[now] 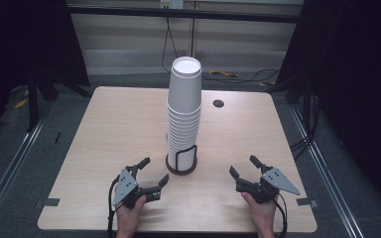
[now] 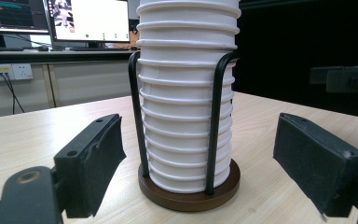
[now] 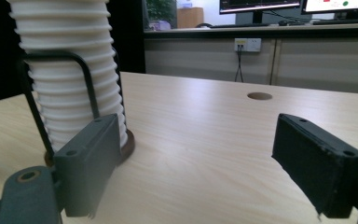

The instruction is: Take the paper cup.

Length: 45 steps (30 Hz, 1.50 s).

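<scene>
Approaching the stack of paper cups (image 1: 183, 111) is the step in hand, as I judge it. The stack stands upright in a wire holder (image 1: 186, 157) on a round dark wooden base (image 2: 189, 195), near the middle of the worktop (image 1: 109, 129), slightly toward the near edge.

My left gripper (image 1: 149, 174) sits near and to the left of the holder, jaws spread wide, nothing between them. In the left gripper view the stack is framed squarely between the jaws, apart from both.

My right gripper (image 1: 244, 167) sits near and to the right of the holder, jaws likewise spread and empty. In the right gripper view the stack lies off to the left, behind the left-hand jaw, so this gripper is not yet aimed at it.

Recommendation, as a judgement: steady the base or wire frame with one gripper and lift the top cup (image 1: 185, 79) with the other. The stack is tall and could topple under a sideways push. Paper walls crush easily, so close gently, just below a rim. Lift straight up so that the cup beneath does not come along.
</scene>
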Each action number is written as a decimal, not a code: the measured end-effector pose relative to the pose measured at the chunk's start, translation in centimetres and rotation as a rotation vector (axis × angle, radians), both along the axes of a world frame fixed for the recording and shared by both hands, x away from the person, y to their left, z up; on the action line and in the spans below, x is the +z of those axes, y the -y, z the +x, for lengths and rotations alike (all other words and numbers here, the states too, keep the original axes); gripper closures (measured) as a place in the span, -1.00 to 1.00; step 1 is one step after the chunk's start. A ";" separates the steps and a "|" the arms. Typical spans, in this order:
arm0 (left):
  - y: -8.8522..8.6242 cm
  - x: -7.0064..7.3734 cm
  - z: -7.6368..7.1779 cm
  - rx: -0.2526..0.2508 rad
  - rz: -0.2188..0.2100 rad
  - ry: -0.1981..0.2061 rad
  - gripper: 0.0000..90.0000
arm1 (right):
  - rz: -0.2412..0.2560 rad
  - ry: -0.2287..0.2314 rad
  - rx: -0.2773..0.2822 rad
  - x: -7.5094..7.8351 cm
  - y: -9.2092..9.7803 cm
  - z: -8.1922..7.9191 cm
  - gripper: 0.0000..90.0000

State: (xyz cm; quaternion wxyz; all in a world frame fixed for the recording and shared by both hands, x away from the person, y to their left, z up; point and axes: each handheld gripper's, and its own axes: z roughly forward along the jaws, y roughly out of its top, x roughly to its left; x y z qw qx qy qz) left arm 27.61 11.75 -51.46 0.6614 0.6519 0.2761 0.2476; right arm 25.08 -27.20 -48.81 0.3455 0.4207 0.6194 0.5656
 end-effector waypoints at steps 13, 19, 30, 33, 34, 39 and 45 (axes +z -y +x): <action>0.0 0.0 0.0 -0.004 -0.010 -0.003 -0.65 | -0.011 -0.007 0.122 3.6 -1.2 1.0 -0.67; 0.0 0.0 0.0 -0.007 -0.007 -0.004 -0.65 | -0.008 -0.018 0.168 4.8 -1.6 1.5 -0.67; 0.0 0.0 0.0 -0.008 -0.006 -0.003 -0.65 | -0.005 -0.068 0.267 7.4 -2.2 2.7 -0.60; 0.0 0.0 0.0 -0.007 -0.007 -0.002 -0.65 | -0.013 -0.054 0.288 8.5 -2.6 3.0 -0.60; 0.0 0.0 0.0 -0.007 -0.007 -0.002 -0.65 | -0.014 -0.047 0.297 8.8 -2.7 3.0 -0.60; 0.0 0.0 0.0 -0.010 -0.007 -0.001 -0.65 | -0.019 -0.017 0.315 10.1 -3.3 3.6 -0.58; 0.0 0.0 0.0 -0.010 -0.005 -0.002 -0.65 | -0.041 -0.021 0.334 11.0 -3.7 4.1 -0.54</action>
